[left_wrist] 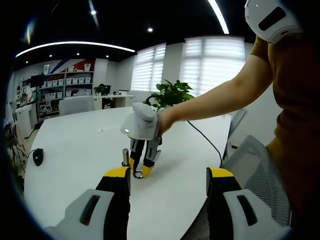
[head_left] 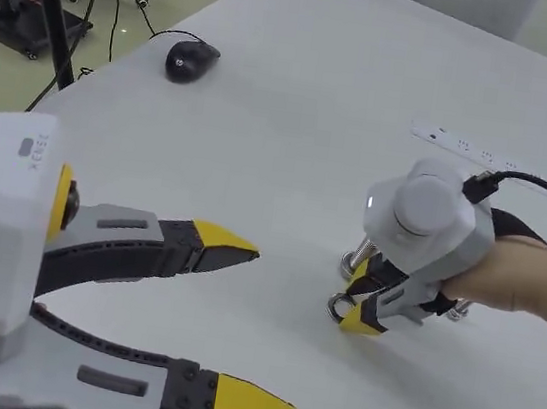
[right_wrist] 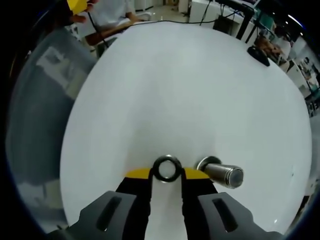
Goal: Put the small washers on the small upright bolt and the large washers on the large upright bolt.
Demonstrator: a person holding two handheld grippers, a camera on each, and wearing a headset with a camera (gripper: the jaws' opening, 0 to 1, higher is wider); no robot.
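Jaws of the right gripper (right_wrist: 166,172) are nearly closed. Their yellow tips pinch a steel washer (right_wrist: 156,169) by its rim, which leaves its hole clear, probably so it can drop over a bolt. An upright bolt (right_wrist: 222,175) stands on the white desk (head_left: 295,117) just beside those jaws, apart from the washer. The jaws of the left gripper (head_left: 272,331) are spread wide and hold nothing. They hover well back from the bolt, likely keeping clear. A black computer mouse (head_left: 190,57) lies far beyond both sets of jaws. No brand or writing is legible.
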